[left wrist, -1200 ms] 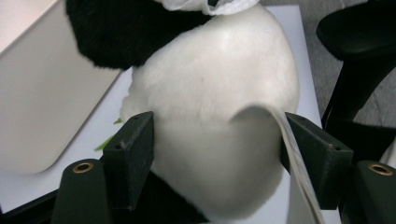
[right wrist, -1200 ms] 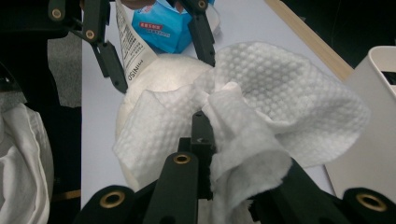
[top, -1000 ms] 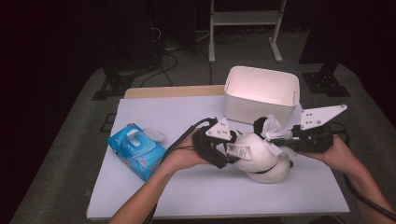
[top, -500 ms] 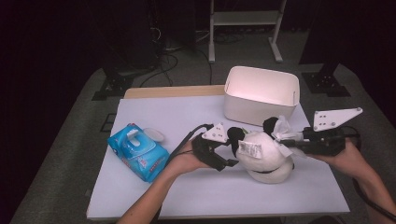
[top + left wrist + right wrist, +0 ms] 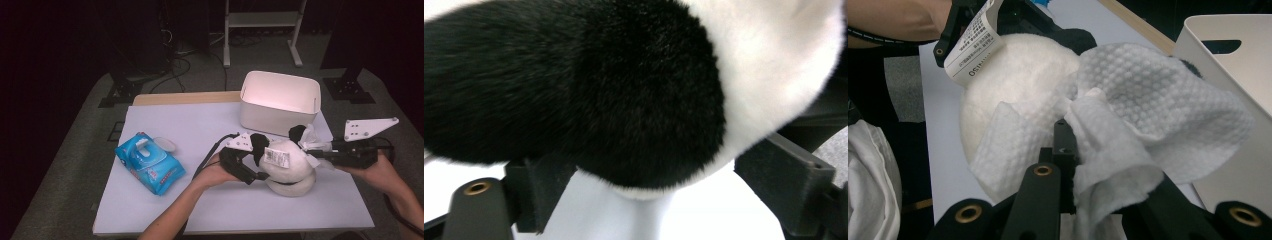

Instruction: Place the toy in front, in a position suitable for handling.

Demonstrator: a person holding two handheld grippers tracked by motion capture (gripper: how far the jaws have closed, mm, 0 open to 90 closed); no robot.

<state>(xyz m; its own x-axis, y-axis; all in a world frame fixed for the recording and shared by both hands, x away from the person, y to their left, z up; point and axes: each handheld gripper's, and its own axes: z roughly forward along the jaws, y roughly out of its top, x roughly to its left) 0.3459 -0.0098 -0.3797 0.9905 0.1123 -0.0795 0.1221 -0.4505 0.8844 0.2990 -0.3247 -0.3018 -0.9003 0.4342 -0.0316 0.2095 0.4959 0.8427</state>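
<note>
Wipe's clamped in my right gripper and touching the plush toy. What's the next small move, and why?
Probably drag the wipe across the plush toy's white fur. The right gripper is shut on it against the toy, and the left gripper, whose jaws just opened wider, straddles the toy's black part.

Probably a studio: dark backdrop, floor cables (image 5: 185, 62).
</note>
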